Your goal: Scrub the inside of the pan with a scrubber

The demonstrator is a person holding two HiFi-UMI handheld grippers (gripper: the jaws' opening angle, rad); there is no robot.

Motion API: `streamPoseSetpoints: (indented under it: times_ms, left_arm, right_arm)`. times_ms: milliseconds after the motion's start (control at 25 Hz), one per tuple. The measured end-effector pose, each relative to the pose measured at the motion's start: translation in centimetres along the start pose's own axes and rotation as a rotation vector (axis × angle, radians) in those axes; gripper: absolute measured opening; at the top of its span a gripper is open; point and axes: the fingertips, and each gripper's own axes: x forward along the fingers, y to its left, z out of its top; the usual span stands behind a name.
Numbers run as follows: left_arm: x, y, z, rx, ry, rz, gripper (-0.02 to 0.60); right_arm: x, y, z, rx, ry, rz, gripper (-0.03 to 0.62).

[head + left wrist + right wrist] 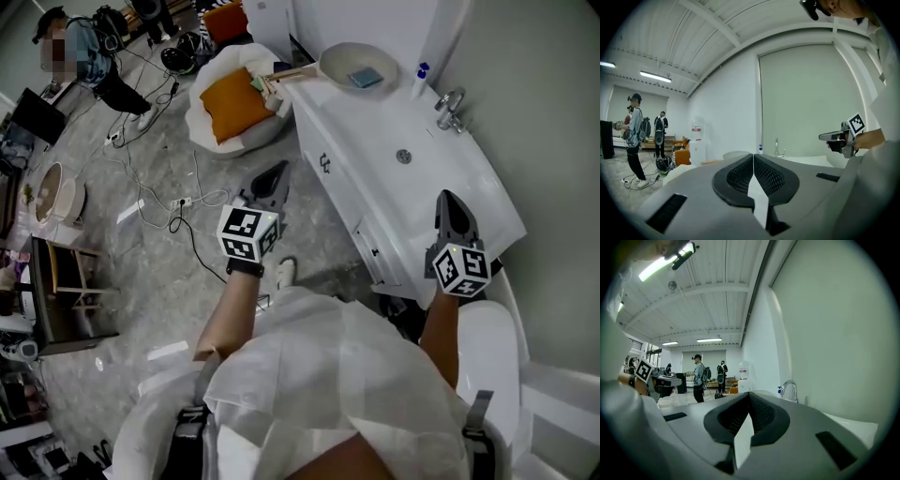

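Note:
A pale pan (348, 58) sits at the far end of the white sink counter (375, 131), its wooden handle pointing left. A blue scrubber (365, 78) lies inside it. My left gripper (277, 171) hangs over the floor, left of the counter, shut and empty. My right gripper (447, 198) hovers above the counter's near end, also shut with nothing in it. Both point toward the pan from well short of it. In the left gripper view the jaws (753, 157) meet, and the right gripper (826, 137) shows at the right. In the right gripper view the jaws (749, 395) are closed too.
A faucet (451, 107) and a blue-capped bottle (421, 74) stand along the wall, with a drain (404, 157) in the basin. A white beanbag with an orange cushion (234, 103) lies left of the pan. Cables (159, 202) trail across the floor. A person (80, 47) stands far left.

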Motion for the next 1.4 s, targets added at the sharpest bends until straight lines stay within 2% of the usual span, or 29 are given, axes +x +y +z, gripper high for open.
streamPoseSetpoints:
  times_ms: [280,560,720,960,1200,1400]
  left_arm:
    - [-0.6,1.7,-0.7,-0.013,0.011,0.013,0.017]
    - [-0.9,5.9,-1.8,-0.037,0.019,0.041,0.017]
    - [-0.9,9.7,-1.7,-0.045,0.014,0.052,0.017]
    - [-1.1,18.1,-1.2,-0.046,0.011,0.062,0.017]
    - [-0.3,25.2,-1.0,-0.038,-0.005,0.019,0.017]
    - [1.7,28.2,-0.9,-0.041,-0.012,-0.033,0.017]
  right_arm:
    - [1.0,0.1,-0.8,0.041,0.006,-0.003,0.008]
    - [4.3,2.6,-1.5,0.040,0.032,0.020,0.008]
    - [7.2,4.4,-1.0,0.044,0.039,0.018,0.008]
    - [12.9,7.8,0.2,0.049,0.044,-0.015,0.008]
    - [18.0,11.5,0.9,0.061,0.015,-0.079,0.008]
    - [20.5,13.3,0.7,0.059,0.026,-0.110,0.008]
